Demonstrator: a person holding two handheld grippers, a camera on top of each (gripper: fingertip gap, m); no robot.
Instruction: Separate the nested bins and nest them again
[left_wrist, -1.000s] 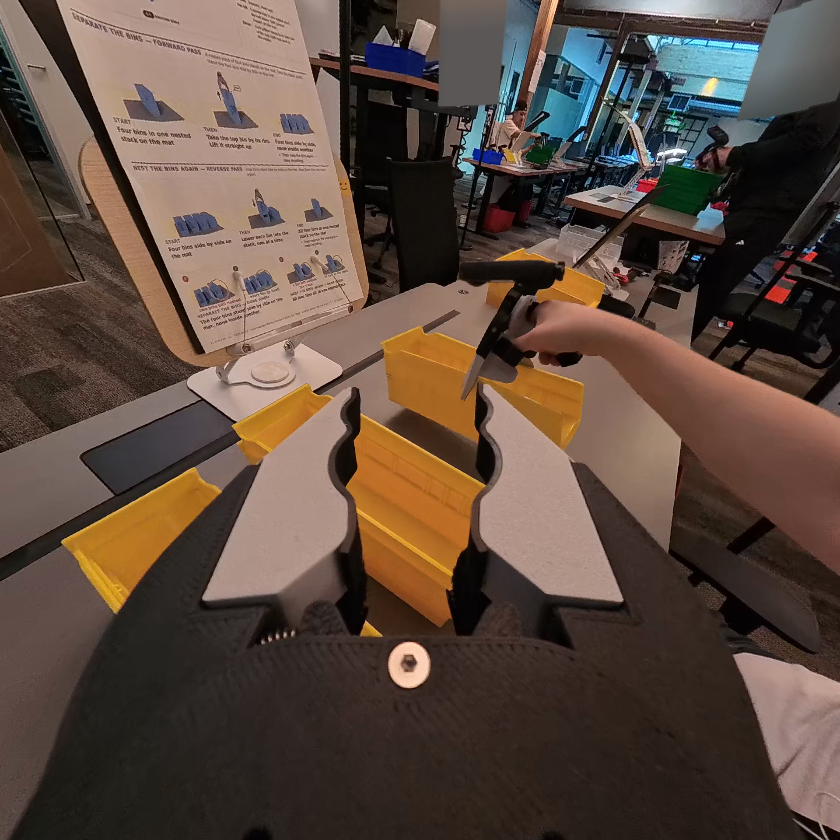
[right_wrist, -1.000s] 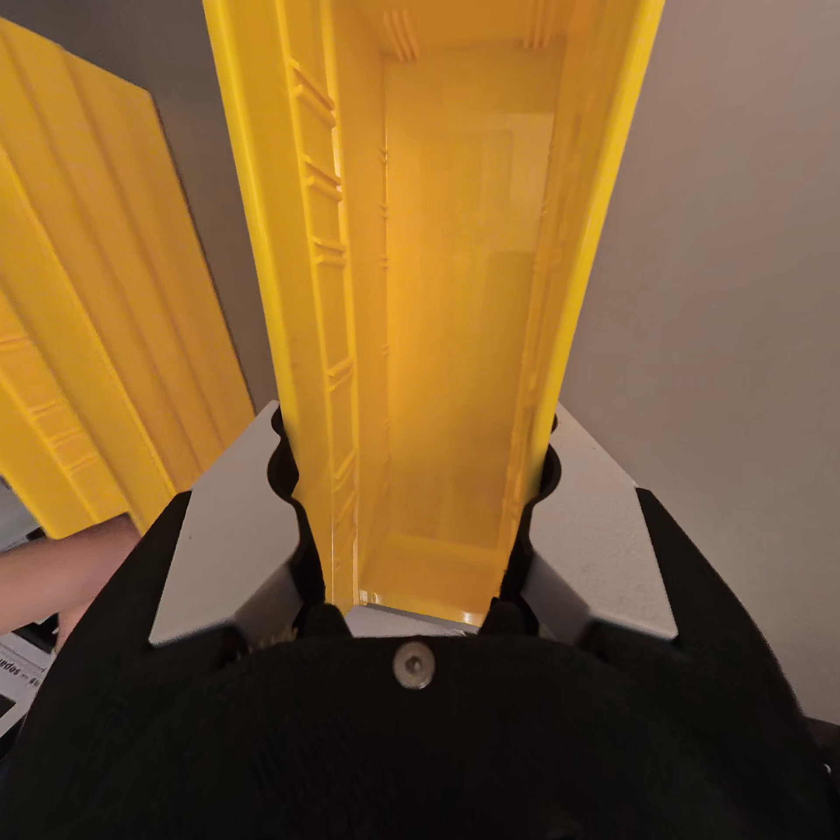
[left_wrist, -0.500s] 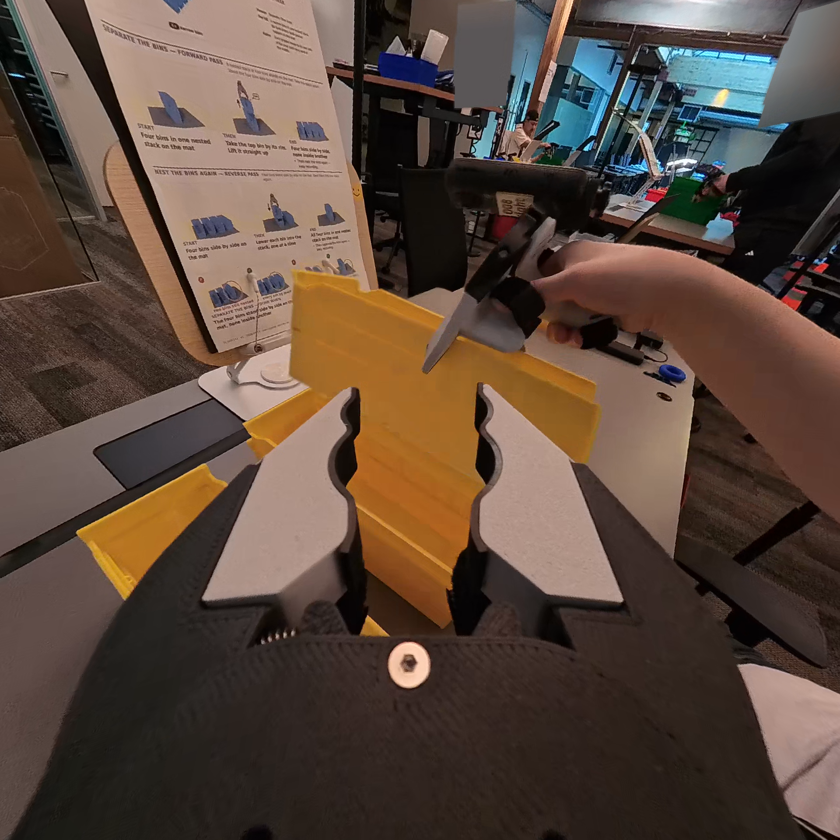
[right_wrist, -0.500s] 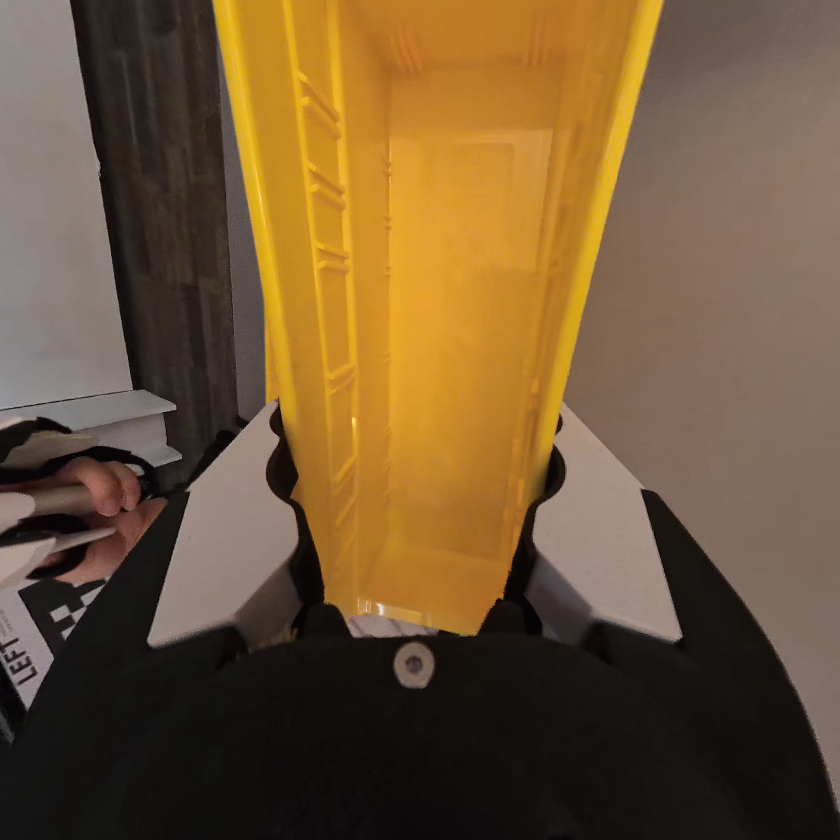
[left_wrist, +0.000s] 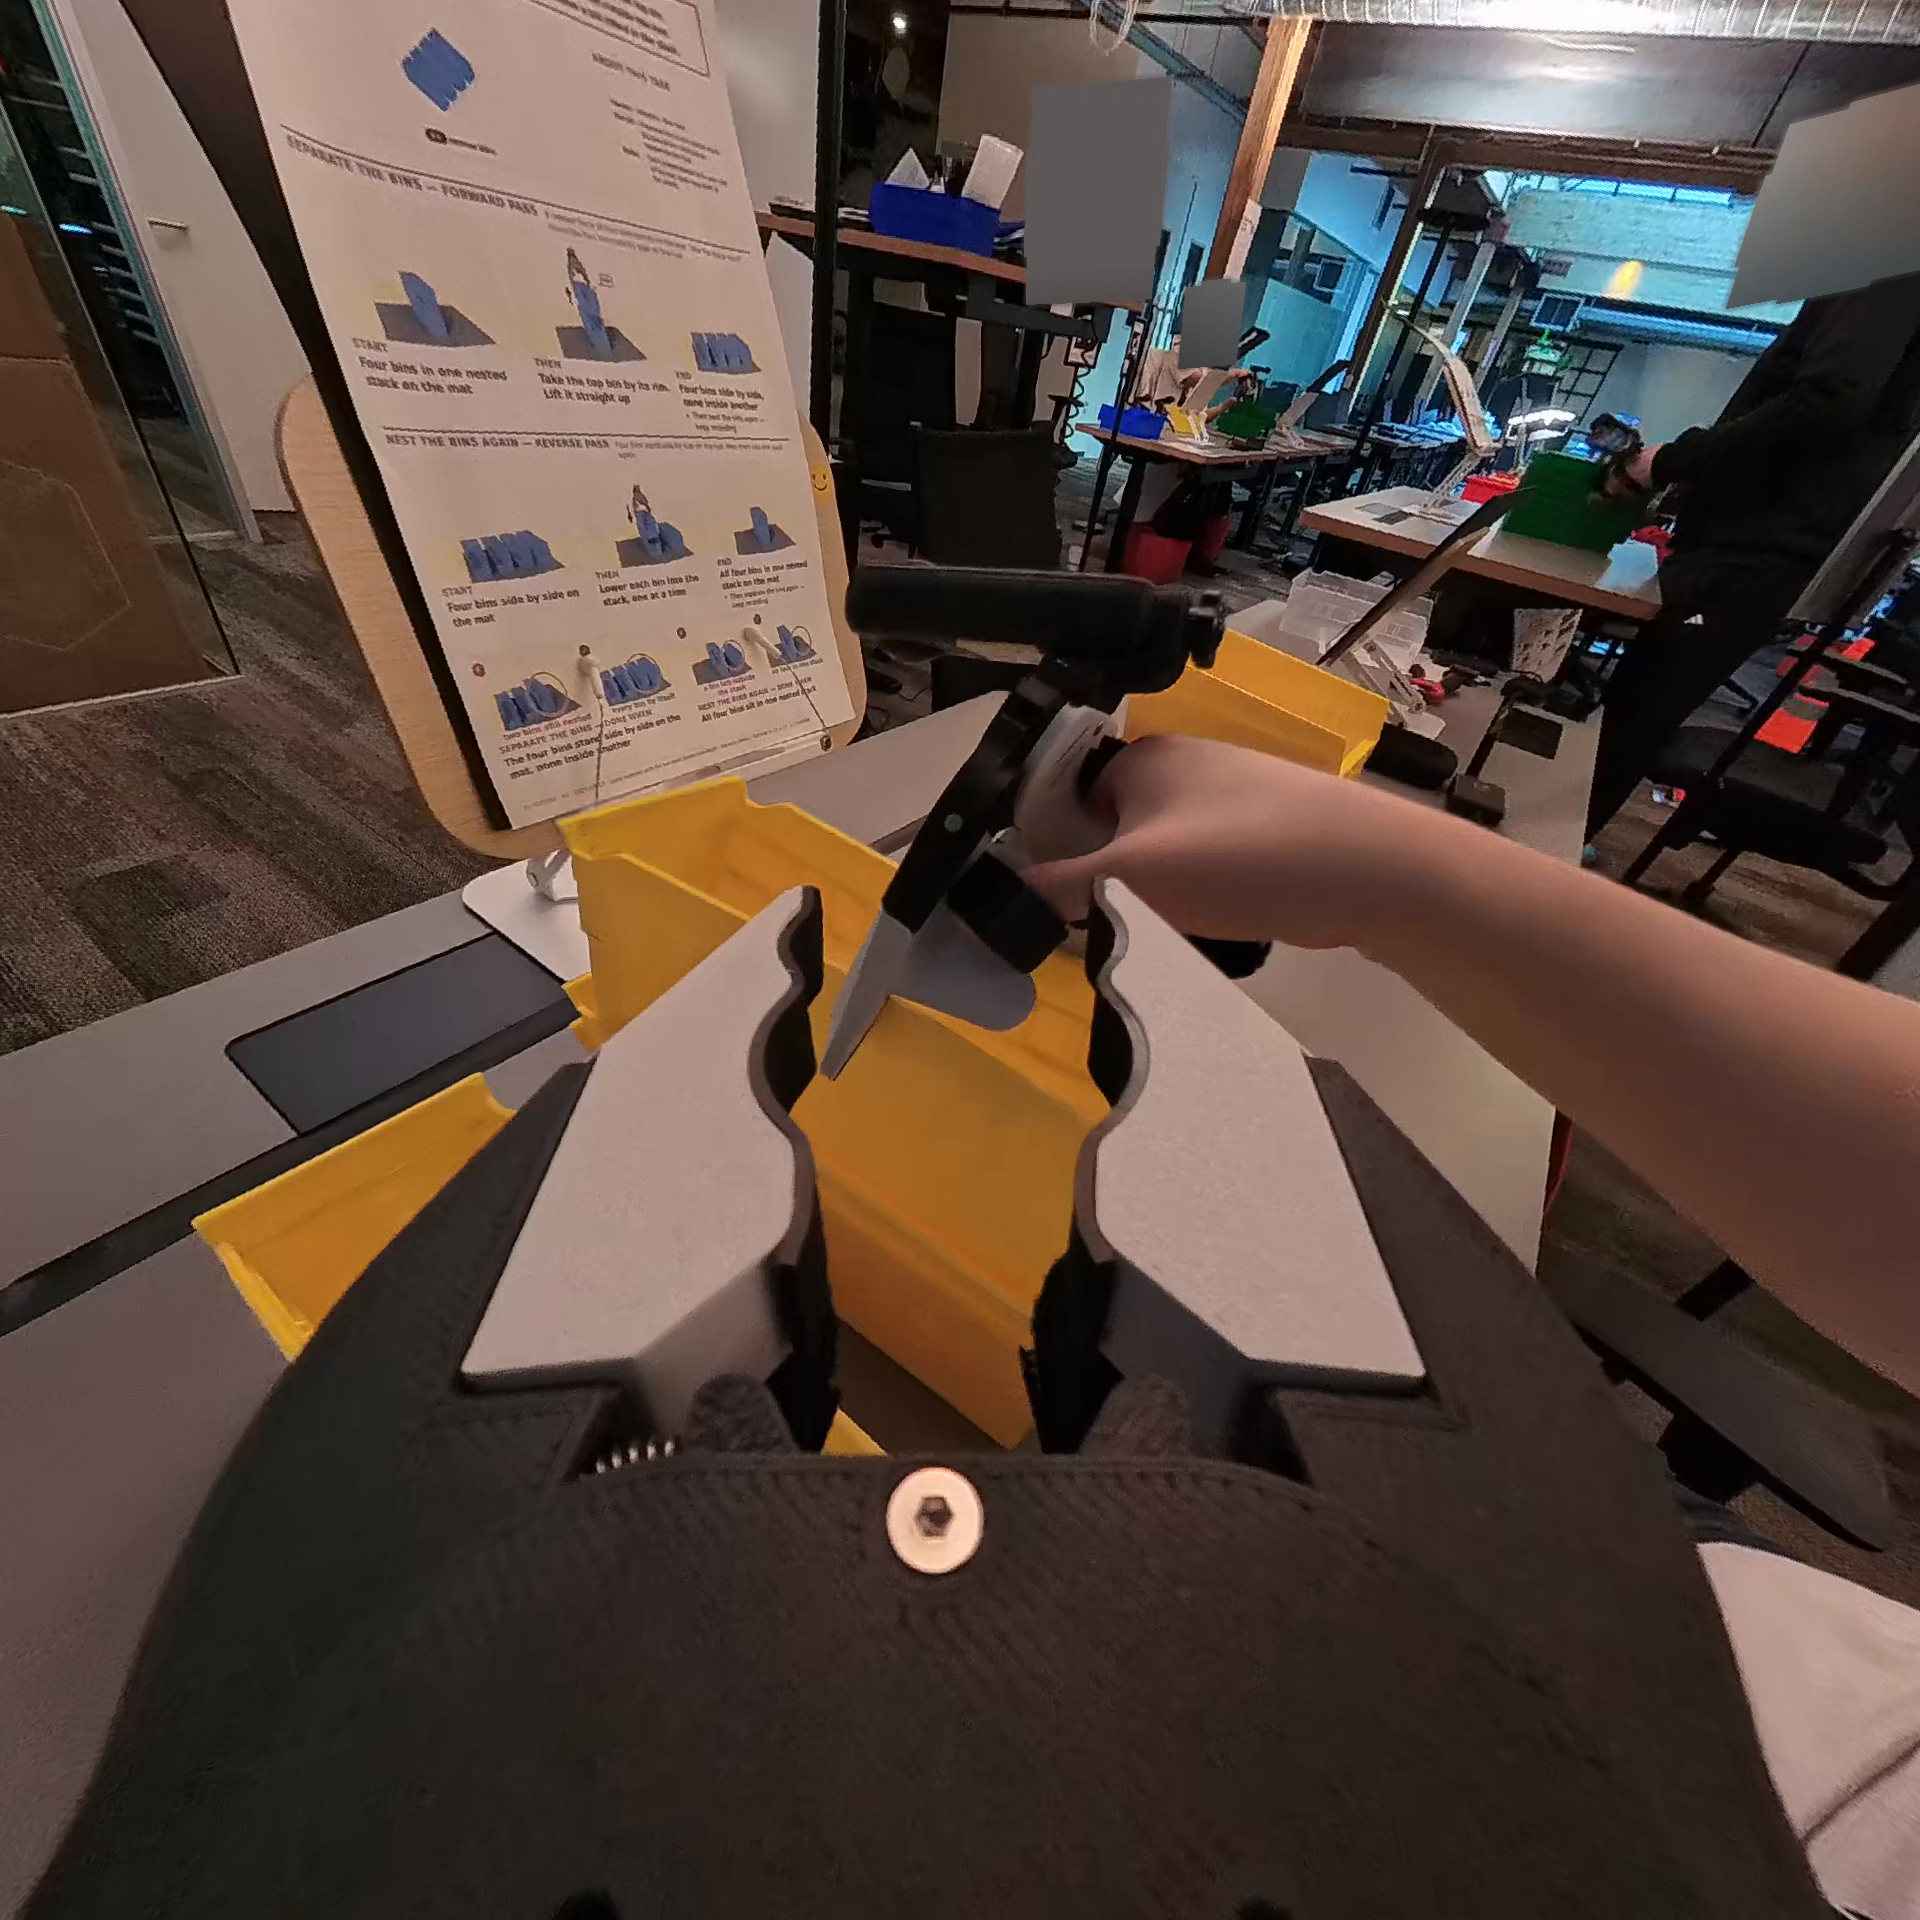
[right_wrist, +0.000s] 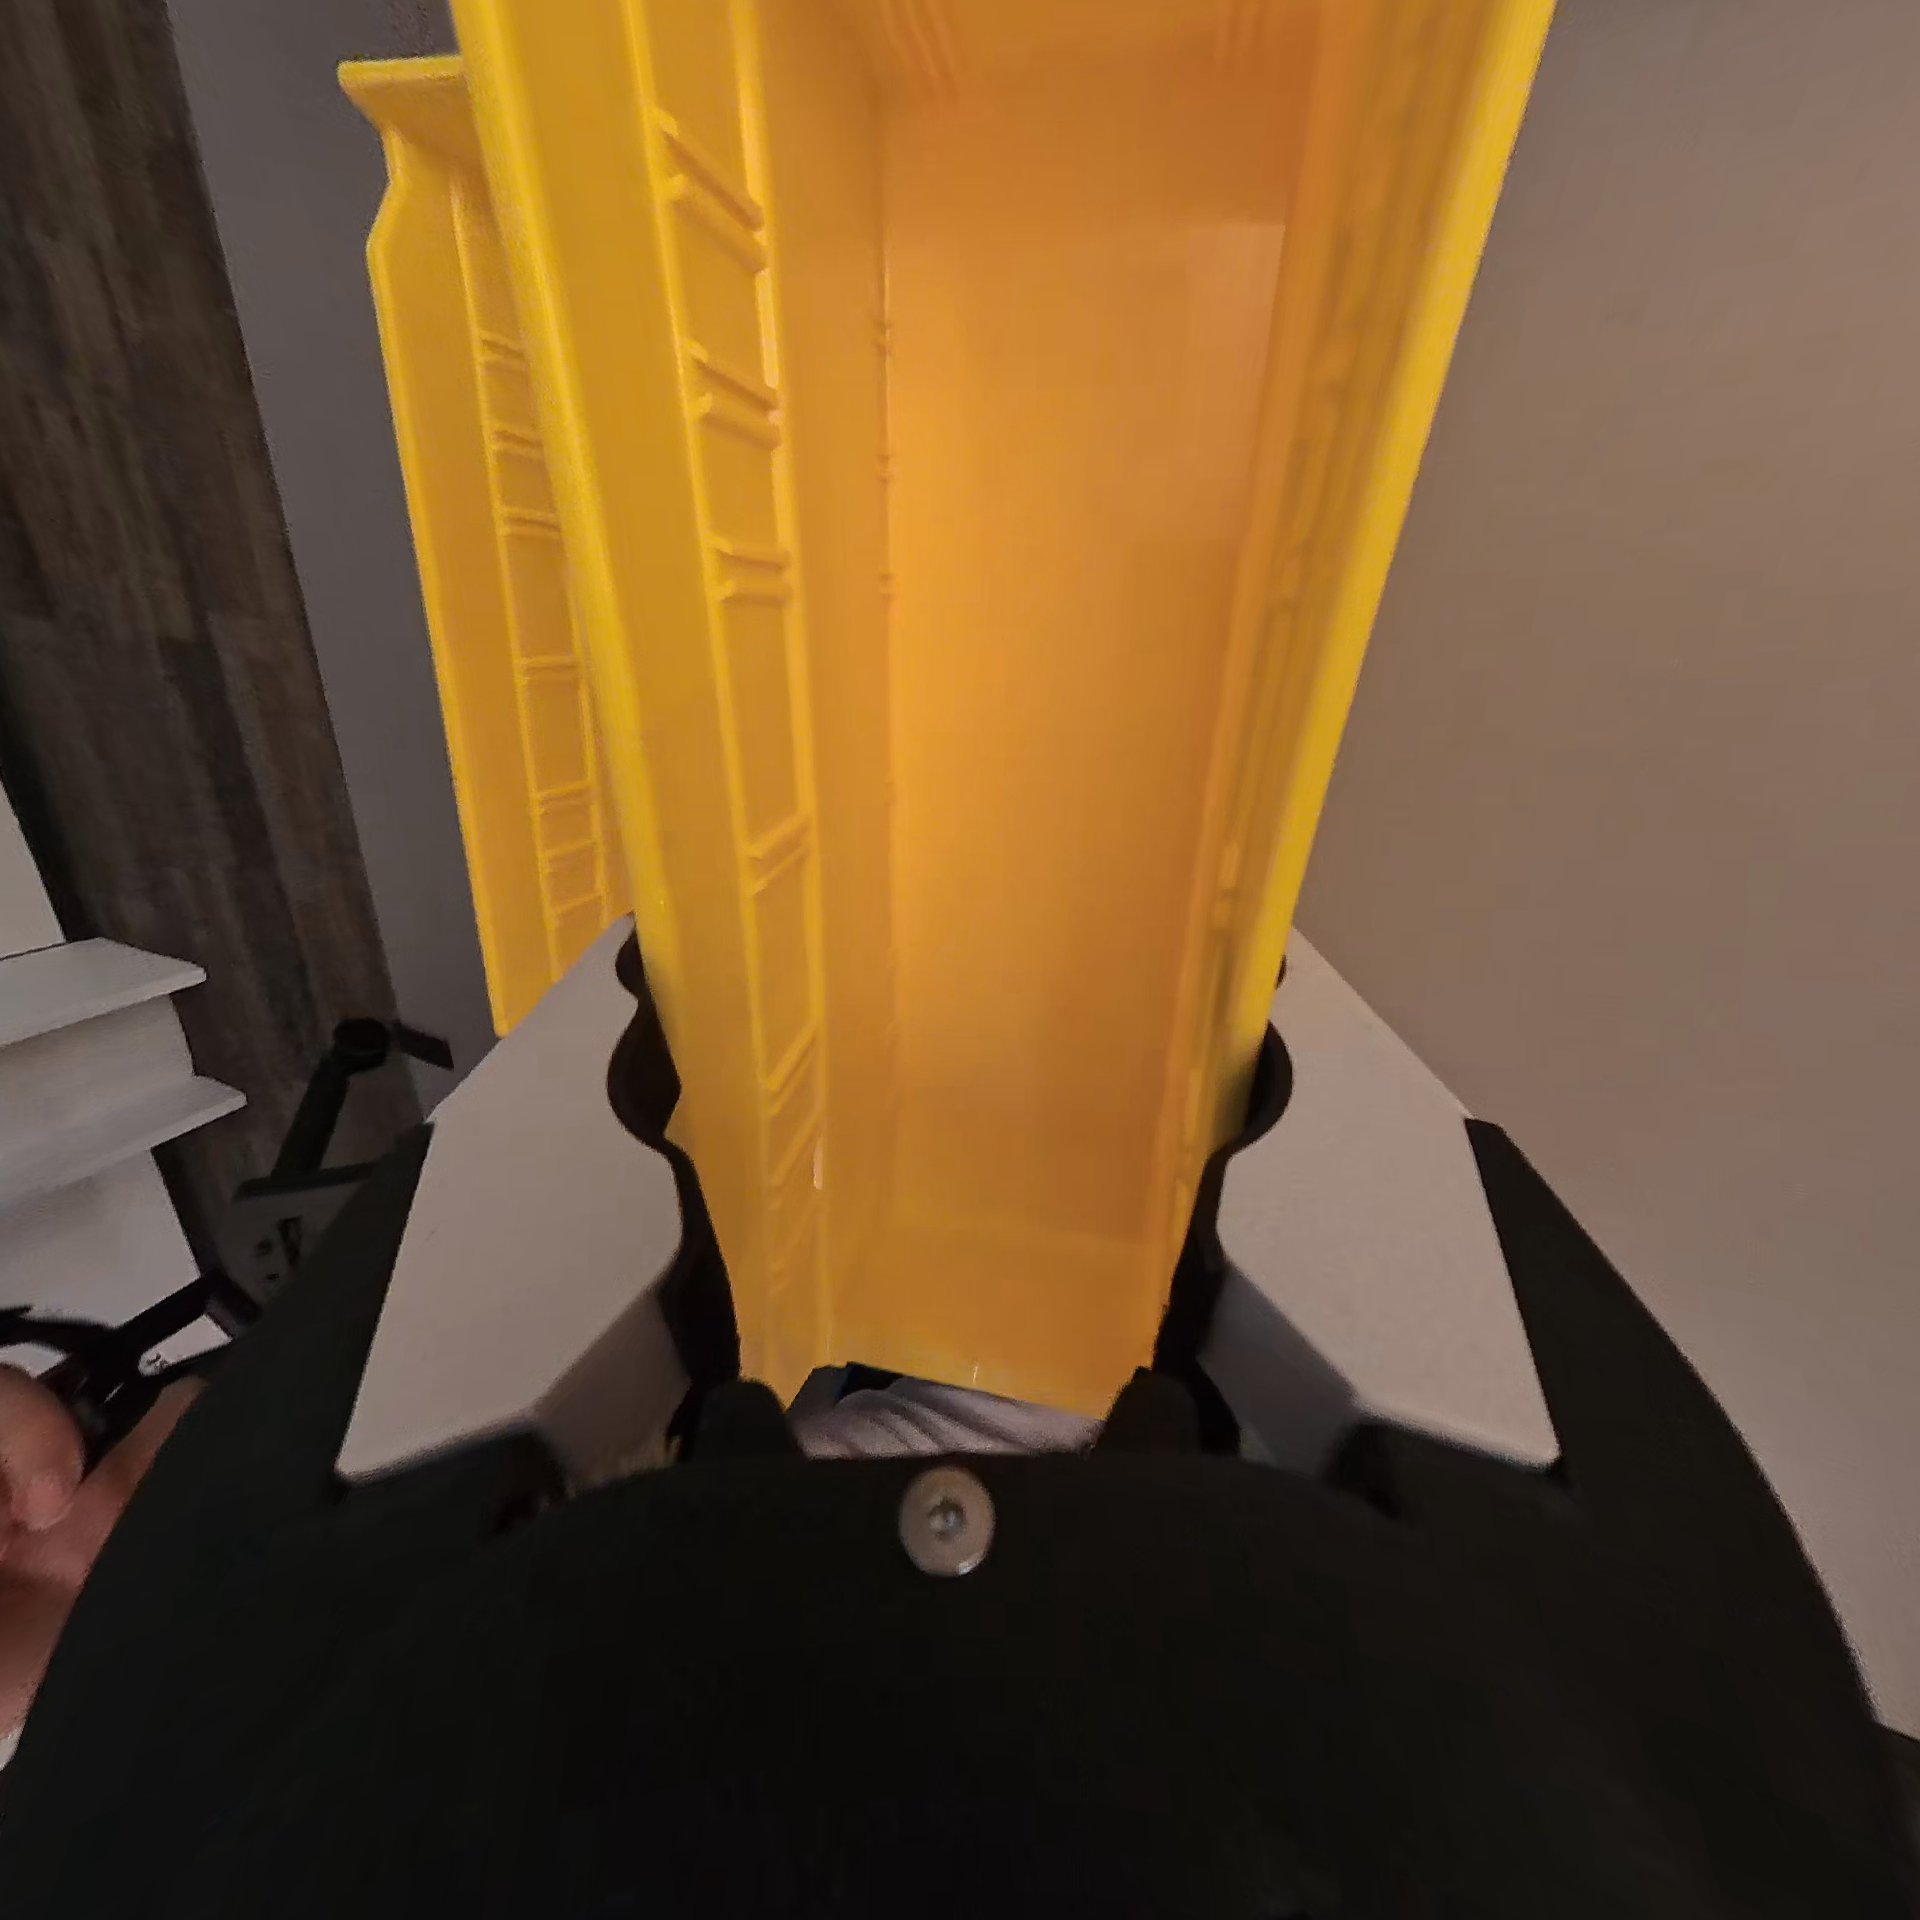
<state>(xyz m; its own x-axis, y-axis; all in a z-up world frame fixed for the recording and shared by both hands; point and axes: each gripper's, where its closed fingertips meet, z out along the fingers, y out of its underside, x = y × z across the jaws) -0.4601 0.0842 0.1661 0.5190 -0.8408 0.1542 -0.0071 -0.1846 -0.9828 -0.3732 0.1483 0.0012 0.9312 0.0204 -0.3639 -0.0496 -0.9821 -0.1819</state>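
- Yellow plastic filled the right gripper: its two pale fingers pressed against the outer side walls of a long held bin, near one end, so the tool was clamped across the bin's width.
- The held bin's open cavity faced the right wrist camera and held nothing; ribbed rails ran along its near wall.
- Just left of the held bin, a second bin lay alongside it, its ribbed wall close to the held one; whether they touched could not be told.
- In the left wrist view the held bin appeared tilted above the others, the right gripper and the person's hand at its near end.
- The left gripper stood with its fingers parted and nothing between them, well back from the held bin.
- Below and left of the held bin, another bin rested on the grey table; a fourth one lay beyond the hand.
- Right of the held bin the table lay bare out to its edge.
- An instruction sheet on a stand rose behind the held bin, with a dark mat at its foot.
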